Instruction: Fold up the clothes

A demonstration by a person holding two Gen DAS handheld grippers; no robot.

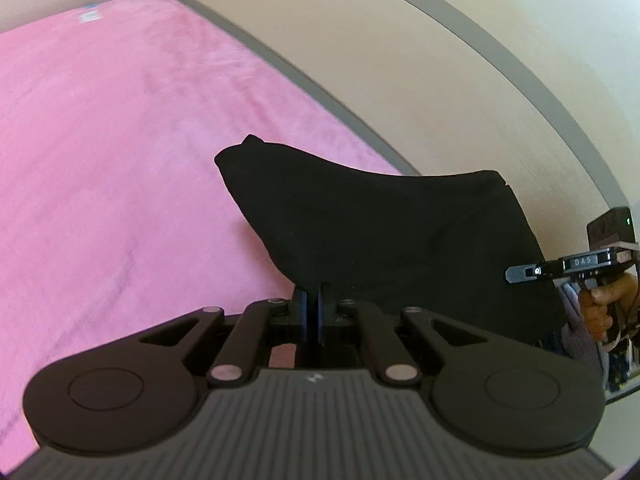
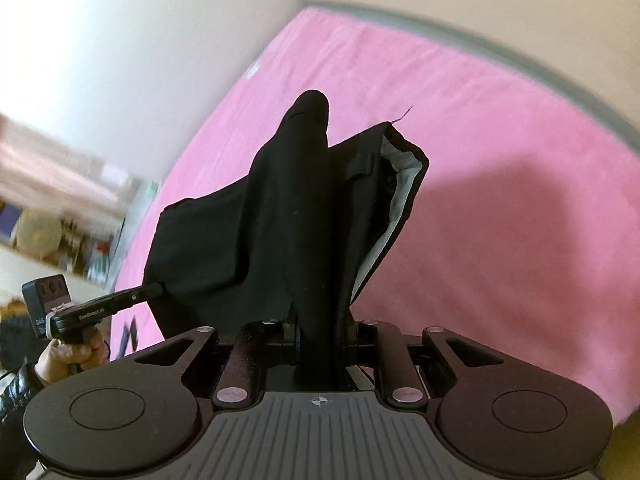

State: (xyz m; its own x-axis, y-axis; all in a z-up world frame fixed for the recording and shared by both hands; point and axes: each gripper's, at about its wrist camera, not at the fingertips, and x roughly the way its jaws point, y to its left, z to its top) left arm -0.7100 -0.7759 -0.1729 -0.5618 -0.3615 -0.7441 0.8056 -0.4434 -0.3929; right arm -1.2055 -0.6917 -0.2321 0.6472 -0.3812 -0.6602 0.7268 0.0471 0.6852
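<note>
Black garment (image 1: 392, 240) is off the bed, slung in the air between both claws. Left claw (image 1: 312, 312) is clamped tight on a thin edge of it; right claw (image 2: 320, 340) is pinched on a thicker bunch with a grey lining showing. From the left claw the cloth runs away toward the right claw (image 1: 524, 273), so its long axis lies claw to claw, roughly along the bed's grey-framed edge by the wall. Both hold equally; neither is nearer. Pink bed cover (image 1: 120, 160) is bare below and toward the far corner, with plenty of room to lay it down. Wall is near on one side, so I'd lay it toward the bed's middle.
</note>
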